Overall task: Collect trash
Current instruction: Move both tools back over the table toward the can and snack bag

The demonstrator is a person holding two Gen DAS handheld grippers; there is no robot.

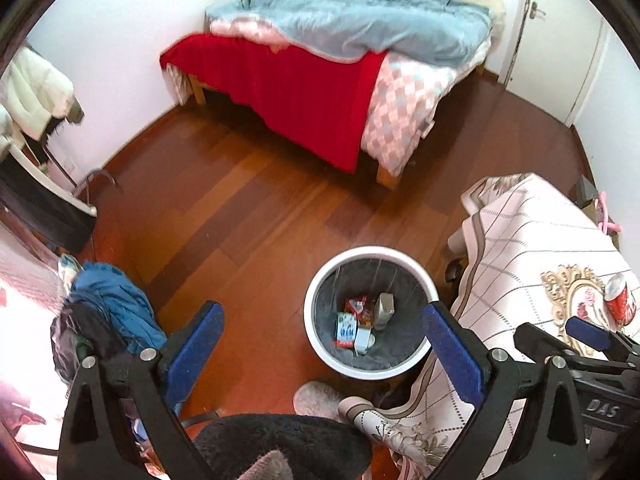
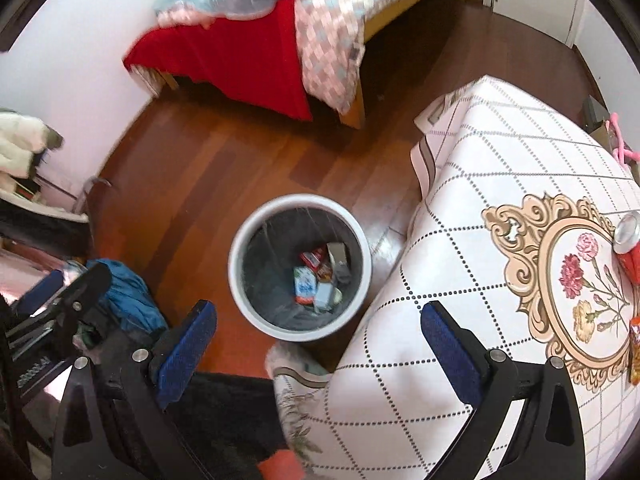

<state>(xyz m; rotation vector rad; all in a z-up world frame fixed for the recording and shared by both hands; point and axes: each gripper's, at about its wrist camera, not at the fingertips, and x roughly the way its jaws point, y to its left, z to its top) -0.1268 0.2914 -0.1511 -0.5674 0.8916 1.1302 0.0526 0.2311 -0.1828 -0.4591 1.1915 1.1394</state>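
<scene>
Both tools are hanging above the floor with nothing between their pads: the left gripper point(image 1: 322, 320) is standing with its jaws spread wide over the white trash bin point(image 1: 320, 280), and the right gripper point(image 2: 318, 328) is likewise gaping and carrying nothing, straddling the gap between the bin and the table's edge. The likeliest trouble is sitting on the patterned tablecloth point(image 2: 480, 200): the red soda can point(image 2: 630, 244) is standing close to the far right side of the table, and a glancing approach by one pad is liable to be tipping it or rolling it off instead of seating it between the fingers; its smooth round wall is also looking prone to slipping under a shallow pinch. A second risk is the cloth itself, which is draping loosely and could be getting caught by a finger and dragged. The orange wrapper point(image 2: 635, 354) at the frame's edge is lying flat and may be hard to get under. Relative to the right gripper, the can is lying ahead and well off to the right, with the wrapper nearer on that same side; the bin, already holding cartons and wrappers, is sitting ahead and to the left, on the floor just beside the table.
</scene>
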